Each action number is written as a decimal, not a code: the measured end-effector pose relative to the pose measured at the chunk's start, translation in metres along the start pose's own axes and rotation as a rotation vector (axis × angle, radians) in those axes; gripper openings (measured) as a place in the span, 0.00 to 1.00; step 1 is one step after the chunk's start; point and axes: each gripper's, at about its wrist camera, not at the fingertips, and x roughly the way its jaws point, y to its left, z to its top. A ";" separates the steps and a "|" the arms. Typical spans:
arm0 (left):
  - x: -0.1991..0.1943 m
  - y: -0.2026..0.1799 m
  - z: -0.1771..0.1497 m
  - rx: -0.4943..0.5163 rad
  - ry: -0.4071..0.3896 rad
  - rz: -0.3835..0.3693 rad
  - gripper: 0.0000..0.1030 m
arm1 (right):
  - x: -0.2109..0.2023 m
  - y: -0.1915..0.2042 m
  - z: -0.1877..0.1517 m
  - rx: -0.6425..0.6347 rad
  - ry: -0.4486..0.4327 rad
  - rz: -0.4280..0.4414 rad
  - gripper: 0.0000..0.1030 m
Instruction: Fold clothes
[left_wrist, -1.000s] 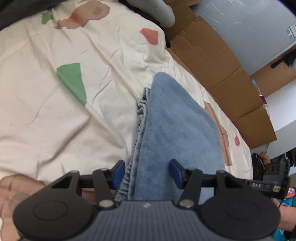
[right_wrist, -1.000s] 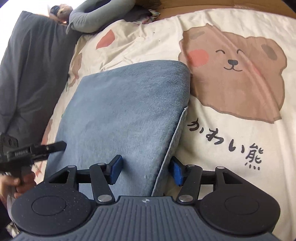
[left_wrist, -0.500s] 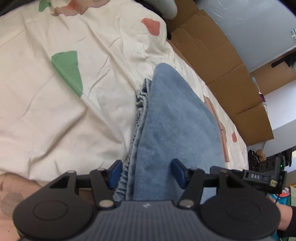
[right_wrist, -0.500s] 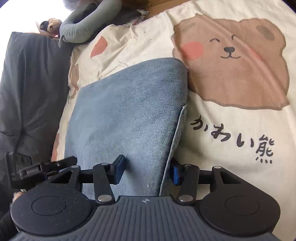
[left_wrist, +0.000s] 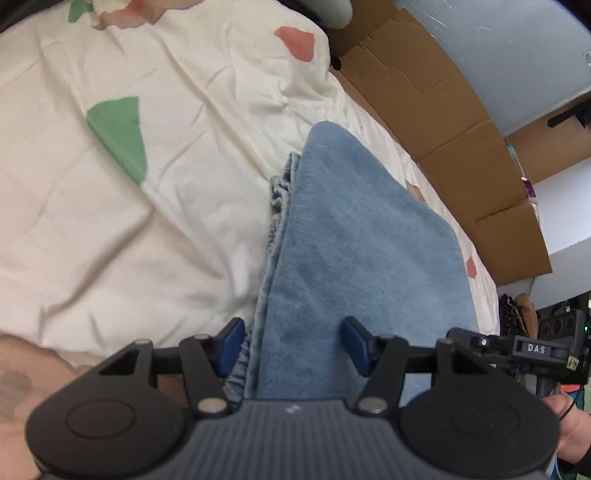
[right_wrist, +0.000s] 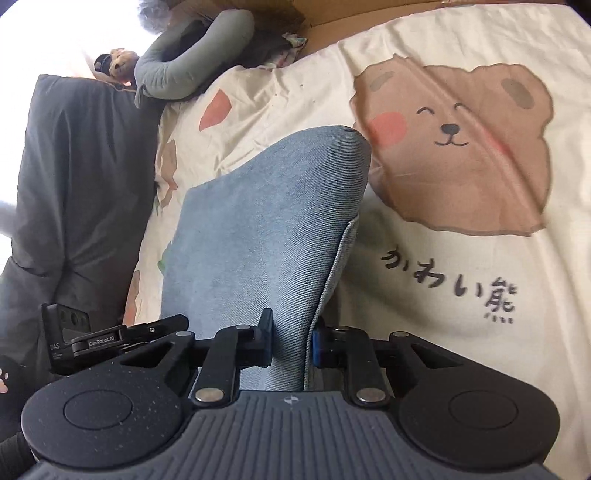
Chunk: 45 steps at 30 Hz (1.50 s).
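Observation:
A folded pair of light blue jeans lies on a cream bedsheet printed with shapes. It also shows in the right wrist view. My left gripper is open, its blue pads on either side of the jeans' near edge, with the gathered waistband by the left pad. My right gripper is shut on the jeans' near corner fold, which bunches up between its pads. Each gripper shows at the edge of the other's view.
Flattened cardboard lines the bed's far side below a pale wall. A dark grey duvet and a grey bolster lie at the head end. A brown bear print with black characters is on the sheet right of the jeans.
My right gripper has closed from open onto the jeans' near edge, pinching the fabric up. My left gripper has stayed open around the other end, moving slightly forward.

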 end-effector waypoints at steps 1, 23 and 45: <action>0.003 -0.004 -0.002 0.003 0.004 -0.004 0.59 | -0.004 -0.002 0.000 0.004 -0.003 -0.005 0.18; 0.078 -0.113 -0.017 0.121 0.122 -0.022 0.57 | -0.118 -0.081 -0.007 0.065 -0.092 -0.085 0.18; 0.090 -0.159 -0.030 0.219 0.183 -0.010 0.54 | -0.182 -0.131 -0.013 0.155 -0.236 -0.132 0.00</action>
